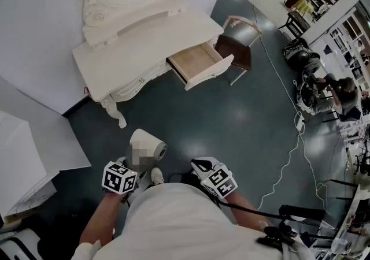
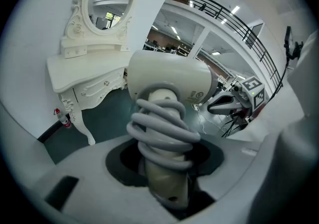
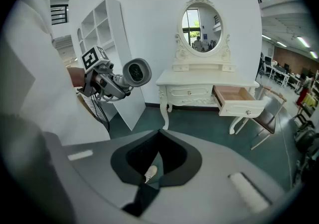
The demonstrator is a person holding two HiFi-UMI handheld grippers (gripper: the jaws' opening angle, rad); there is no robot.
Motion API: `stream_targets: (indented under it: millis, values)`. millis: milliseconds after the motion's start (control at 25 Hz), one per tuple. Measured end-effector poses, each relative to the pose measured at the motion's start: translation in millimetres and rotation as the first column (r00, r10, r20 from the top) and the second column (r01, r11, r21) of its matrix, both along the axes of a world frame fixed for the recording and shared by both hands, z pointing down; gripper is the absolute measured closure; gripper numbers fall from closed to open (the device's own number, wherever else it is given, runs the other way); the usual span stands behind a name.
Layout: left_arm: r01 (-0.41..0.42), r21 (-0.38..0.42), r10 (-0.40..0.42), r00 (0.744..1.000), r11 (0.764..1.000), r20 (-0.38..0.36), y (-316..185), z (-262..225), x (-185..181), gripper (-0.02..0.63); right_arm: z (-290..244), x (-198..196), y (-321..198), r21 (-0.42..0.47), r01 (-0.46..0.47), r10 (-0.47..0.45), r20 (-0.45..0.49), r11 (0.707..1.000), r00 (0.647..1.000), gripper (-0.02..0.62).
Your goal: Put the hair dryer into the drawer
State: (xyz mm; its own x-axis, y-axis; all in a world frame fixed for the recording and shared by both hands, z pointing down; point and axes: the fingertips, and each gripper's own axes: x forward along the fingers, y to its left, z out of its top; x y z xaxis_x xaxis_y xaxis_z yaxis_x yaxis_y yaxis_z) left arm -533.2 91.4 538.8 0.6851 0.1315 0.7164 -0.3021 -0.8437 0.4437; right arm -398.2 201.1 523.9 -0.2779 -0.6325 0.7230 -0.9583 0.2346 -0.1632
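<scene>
A white hair dryer with its grey cord wound round the handle is held in my left gripper, low and left of centre in the head view. In the left gripper view the jaws are closed on the dryer's handle, and the barrel points away. The right gripper view shows the dryer held out by the left gripper. My right gripper hangs beside it, shut and holding nothing. The drawer of the white dressing table stands pulled out, its wooden inside bare.
A brown chair stands just right of the open drawer. The dressing table carries an oval mirror. White panels lean at the left, and a white shelf unit stands by the wall. A white cable trails over the dark green floor.
</scene>
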Motion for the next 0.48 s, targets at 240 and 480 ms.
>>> stream_targets:
  millis: [240, 480]
  values:
    - [-0.022, 0.002, 0.022, 1.000, 1.000, -0.008, -3.0, 5.5, -2.1, 0.416, 4.4, -7.6, 3.3, -0.009, -0.020, 0.020, -0.010, 1.000, 1.000, 0.597]
    - [-0.048, -0.004, 0.048, 0.999, 0.999, -0.026, 11.5, 2.0, 23.4, 0.416, 6.7, 7.2, 19.2, -0.008, -0.049, 0.049, -0.015, 0.999, 0.999, 0.597]
